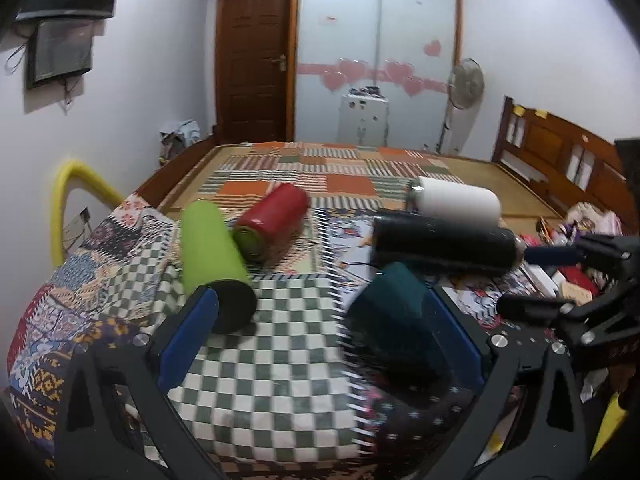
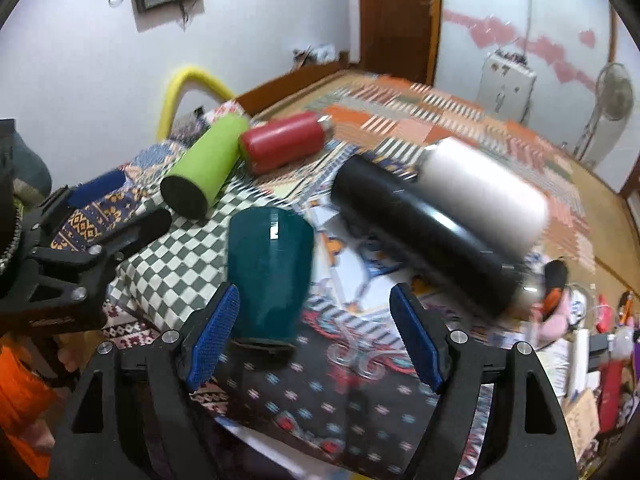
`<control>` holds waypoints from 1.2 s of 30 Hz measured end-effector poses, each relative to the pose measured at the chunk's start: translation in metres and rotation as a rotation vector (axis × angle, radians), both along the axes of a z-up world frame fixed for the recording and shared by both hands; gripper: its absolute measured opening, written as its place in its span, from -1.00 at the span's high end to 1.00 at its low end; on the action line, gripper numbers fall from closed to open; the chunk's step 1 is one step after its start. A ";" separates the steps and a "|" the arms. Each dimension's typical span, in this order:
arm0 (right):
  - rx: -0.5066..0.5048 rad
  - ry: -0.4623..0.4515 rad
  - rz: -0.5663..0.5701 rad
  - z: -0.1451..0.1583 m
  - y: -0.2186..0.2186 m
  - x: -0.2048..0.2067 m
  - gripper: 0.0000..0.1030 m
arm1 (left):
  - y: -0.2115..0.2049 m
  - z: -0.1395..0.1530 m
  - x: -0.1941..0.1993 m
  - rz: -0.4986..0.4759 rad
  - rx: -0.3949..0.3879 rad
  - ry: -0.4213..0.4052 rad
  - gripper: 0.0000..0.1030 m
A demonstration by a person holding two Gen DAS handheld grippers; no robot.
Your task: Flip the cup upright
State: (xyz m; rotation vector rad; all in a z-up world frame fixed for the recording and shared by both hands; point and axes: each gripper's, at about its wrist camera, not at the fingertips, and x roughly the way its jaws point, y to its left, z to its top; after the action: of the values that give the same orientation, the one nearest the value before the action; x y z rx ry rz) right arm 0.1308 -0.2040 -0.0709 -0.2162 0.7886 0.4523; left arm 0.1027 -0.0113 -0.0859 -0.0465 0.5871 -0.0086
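Note:
A dark teal cup (image 2: 269, 272) stands on the patterned cloth, wider end up, narrow end down on a dark base. It also shows in the left wrist view (image 1: 394, 320), between my left fingers, close to the right pad. My left gripper (image 1: 320, 320) is open around it. My right gripper (image 2: 316, 336) is open, its left pad beside the cup's lower part, not closed on it. The left gripper shows in the right wrist view (image 2: 120, 220).
Several bottles lie on their sides on the cloth: a lime green one (image 1: 208, 256), a red one (image 1: 272, 220), a black one (image 1: 444, 244) and a white one (image 1: 456, 200). Clutter (image 2: 592, 340) fills the right side. A bed with a patchwork cover (image 1: 328, 172) lies behind.

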 end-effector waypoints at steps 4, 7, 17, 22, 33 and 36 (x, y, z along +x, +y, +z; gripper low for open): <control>-0.002 -0.056 -0.033 0.006 -0.023 -0.013 -0.49 | -0.022 0.000 0.008 -0.022 0.007 0.040 -1.00; 0.010 -0.078 -0.057 0.008 -0.039 -0.020 -0.49 | -0.031 -0.006 0.019 -0.001 0.003 0.101 -1.00; 0.081 -0.128 -0.094 0.000 -0.075 -0.035 -0.49 | -0.053 -0.029 0.062 0.032 -0.017 0.351 -1.00; 0.104 -0.138 -0.090 -0.007 -0.083 -0.035 -0.50 | -0.050 -0.046 0.081 0.066 -0.111 0.481 -1.00; 0.074 -0.154 -0.072 -0.023 -0.087 -0.032 -0.50 | -0.042 -0.060 0.109 0.107 -0.196 0.556 -0.79; 0.082 -0.144 -0.069 -0.026 -0.088 -0.029 -0.50 | -0.036 -0.062 0.112 0.088 -0.218 0.571 -0.56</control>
State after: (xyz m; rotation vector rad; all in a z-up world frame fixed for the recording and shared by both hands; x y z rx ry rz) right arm 0.1015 -0.2922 -0.0966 -0.1436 0.6334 0.3986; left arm 0.2145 -0.0472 -0.1484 -0.2932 1.1528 0.0273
